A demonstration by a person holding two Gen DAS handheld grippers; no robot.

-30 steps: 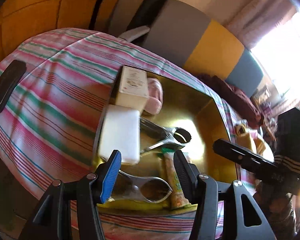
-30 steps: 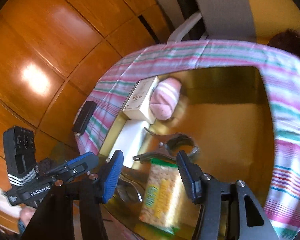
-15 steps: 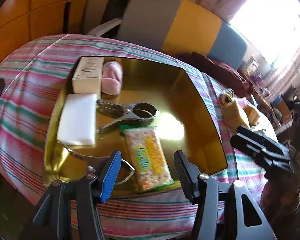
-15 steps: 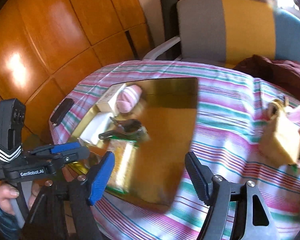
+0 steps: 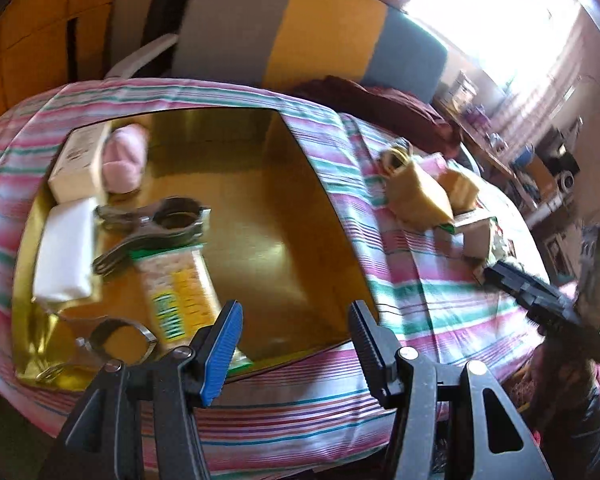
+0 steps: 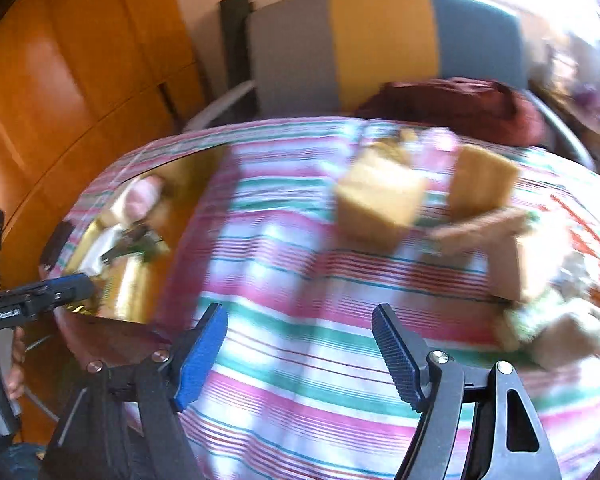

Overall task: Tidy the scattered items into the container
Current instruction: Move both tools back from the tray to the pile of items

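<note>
While the left gripper [image 5: 294, 322] hangs wide-jawed and empty over the gold tray [image 5: 300, 168], the right gripper [image 6: 300, 330], jaws just opening, is empty above striped cloth [image 6: 300, 280].

left wrist: down over tray [image 5: 332, 208] | right wrist: down over cloth [image 6: 300, 352] | shared: tray

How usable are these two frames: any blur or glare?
Left wrist view: mostly sharp, window blown out, glare spot on the gold tray. Right wrist view: heavy motion blur smears the boxes and striped cloth; only the right gripper stays crisp.
</note>
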